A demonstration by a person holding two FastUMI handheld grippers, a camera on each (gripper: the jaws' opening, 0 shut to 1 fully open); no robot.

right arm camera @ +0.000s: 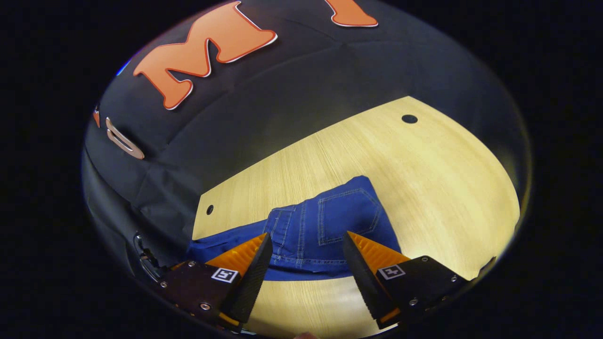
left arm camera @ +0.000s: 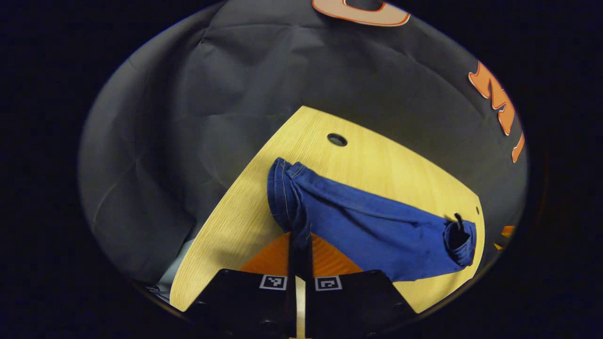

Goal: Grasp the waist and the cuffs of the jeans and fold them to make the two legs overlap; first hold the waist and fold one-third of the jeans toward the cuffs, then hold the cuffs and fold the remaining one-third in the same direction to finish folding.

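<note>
1. Denim is pinched between the left gripper's (left arm camera: 300, 245) fingers, which are closed together on the cuffs (left arm camera: 287, 197) of the jeans (left arm camera: 377, 226).
2. Right gripper (right arm camera: 306, 256) hangs with its fingers apart, astride the waist (right arm camera: 306, 263) but not gripping it.
3. Legs lie roughly overlapped along the wooden bench (left arm camera: 377, 155), waist end rumpled.
4. Risk, as I judge it: lifting the cuffs before the right fingers close could drag the jeans and skew the legs.
</note>
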